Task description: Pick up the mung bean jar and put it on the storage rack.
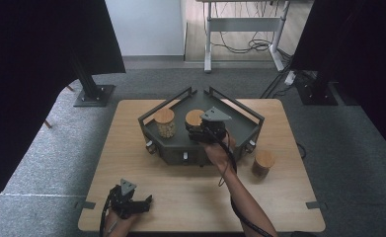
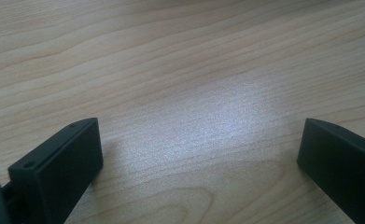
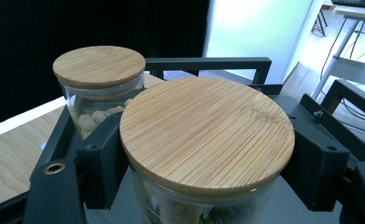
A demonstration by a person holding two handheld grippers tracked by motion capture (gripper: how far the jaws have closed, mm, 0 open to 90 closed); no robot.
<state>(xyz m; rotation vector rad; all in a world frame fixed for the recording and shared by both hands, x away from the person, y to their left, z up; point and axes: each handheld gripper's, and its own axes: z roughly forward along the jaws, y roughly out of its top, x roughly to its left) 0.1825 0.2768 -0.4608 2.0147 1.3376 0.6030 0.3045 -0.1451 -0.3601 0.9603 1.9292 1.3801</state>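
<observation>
Partly claw-hidden jar (image 3: pixel 207 140) contents

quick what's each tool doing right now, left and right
Left tool: open, empty, over the table.
Right tool: closed on a wooden-lidded jar in the tray.

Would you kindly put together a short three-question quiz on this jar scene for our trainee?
1. True or false: the right tool is closed on a jar with a bamboo lid.
2. How many lidded jars show in the high view?
3. Where is the left tool: A) inside the dark tray, B) open above bare tabletop, C) gripping the jar on the table?

Key: 1 true; 2 three, two in the tray and one on the table; 3 B.
</observation>
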